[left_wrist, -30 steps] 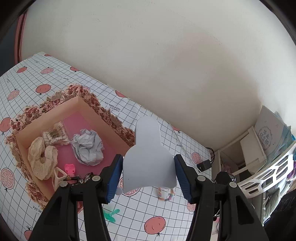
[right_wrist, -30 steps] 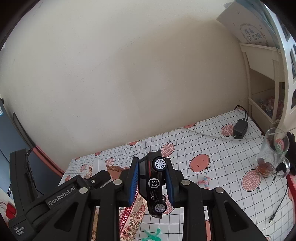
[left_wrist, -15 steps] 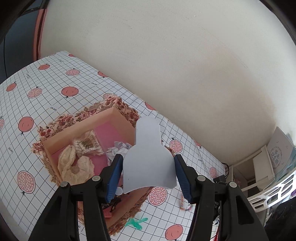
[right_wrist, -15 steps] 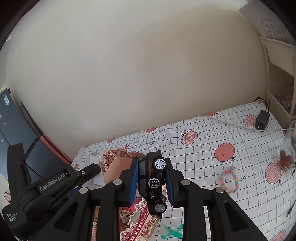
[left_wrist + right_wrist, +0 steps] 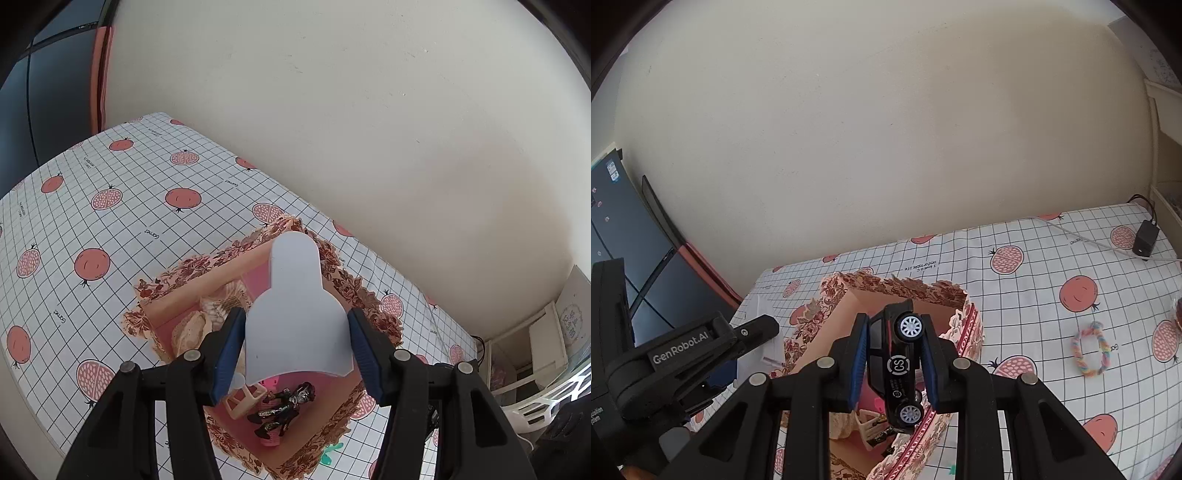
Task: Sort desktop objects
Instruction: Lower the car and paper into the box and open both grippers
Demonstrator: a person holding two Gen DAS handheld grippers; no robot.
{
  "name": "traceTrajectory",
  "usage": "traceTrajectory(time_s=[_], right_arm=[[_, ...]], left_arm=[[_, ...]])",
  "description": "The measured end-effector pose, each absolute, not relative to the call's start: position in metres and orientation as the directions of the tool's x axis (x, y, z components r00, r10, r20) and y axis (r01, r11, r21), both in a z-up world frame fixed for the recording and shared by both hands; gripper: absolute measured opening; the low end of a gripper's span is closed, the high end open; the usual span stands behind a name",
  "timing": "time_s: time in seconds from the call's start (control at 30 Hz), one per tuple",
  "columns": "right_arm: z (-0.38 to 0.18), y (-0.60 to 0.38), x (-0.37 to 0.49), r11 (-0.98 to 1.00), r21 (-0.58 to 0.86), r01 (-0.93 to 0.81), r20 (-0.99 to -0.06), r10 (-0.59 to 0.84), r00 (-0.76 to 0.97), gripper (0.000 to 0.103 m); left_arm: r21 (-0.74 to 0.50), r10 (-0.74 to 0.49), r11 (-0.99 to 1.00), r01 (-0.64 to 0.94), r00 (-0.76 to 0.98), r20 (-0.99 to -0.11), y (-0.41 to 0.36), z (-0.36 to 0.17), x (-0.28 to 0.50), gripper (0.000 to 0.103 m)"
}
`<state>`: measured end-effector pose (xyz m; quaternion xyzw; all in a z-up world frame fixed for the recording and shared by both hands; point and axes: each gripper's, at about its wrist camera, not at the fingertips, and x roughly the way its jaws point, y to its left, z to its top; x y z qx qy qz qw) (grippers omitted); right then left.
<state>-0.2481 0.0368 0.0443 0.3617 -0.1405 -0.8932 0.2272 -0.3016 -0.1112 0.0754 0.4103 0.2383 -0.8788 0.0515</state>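
Tongs clamped — right (image 5: 892,363) on toy car (image 5: 897,365), left (image 5: 295,354) on bottle (image 5: 295,310) — lower into box (image 5: 905,291), then release.

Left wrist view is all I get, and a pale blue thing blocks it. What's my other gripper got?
Observer: The right gripper is shut on a black toy car, gripped across its roof and underside, wheels facing the camera.
Operator: Where's the car right now?
Observer: Held in front of the floral box, which lies open beneath it.
Operator: Anything left out on the table?
Observer: A rainbow bracelet lies on the tablecloth, to the right of the box.
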Motion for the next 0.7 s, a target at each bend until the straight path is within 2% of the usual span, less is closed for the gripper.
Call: traceTrajectory(time_s=[0.23,0.7], right_arm=[[0.039,0.018,-0.246,-0.856,0.400,0.328,-0.598,-0.515,-0.614,0.029],[0.011,-0.001,-0.254,-0.867,0.377,0.326,-0.654,-0.498,-0.569,0.029]], left_arm=[[-0.370,0.095,-0.879,0.301,-0.650,-0.754,-0.119,0.071,-0.304,0.058],[-0.337,0.105,-0.876,0.344,-0.546,-0.831,-0.116,0.029,-0.322,0.058]])
